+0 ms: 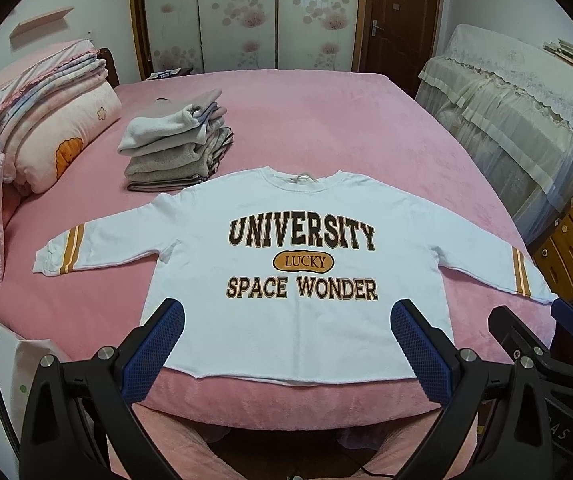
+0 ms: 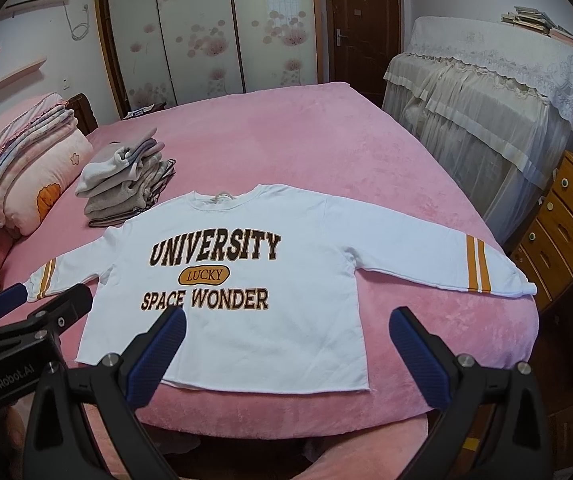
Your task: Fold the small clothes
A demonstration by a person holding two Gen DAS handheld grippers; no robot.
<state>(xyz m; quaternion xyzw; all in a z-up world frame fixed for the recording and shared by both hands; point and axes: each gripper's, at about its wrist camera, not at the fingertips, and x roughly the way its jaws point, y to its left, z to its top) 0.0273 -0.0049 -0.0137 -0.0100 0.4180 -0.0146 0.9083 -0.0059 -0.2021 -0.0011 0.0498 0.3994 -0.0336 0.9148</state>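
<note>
Blue fingers point(image 1: 154, 344) spread wide above sweatshirt point(image 1: 298, 320)

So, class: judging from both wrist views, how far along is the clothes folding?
Done: a stack of folded clothes sits on the pink bed. In hand: nothing yet; the left claw and right claw are both open, above the near hem. Left: the white sweatshirt lies flat, print up, sleeves spread, entirely unfolded.

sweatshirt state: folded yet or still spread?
Spread flat. The white sweatshirt lies print-up on the pink bed, both sleeves out sideways, hem straight. No folds visible.
</note>
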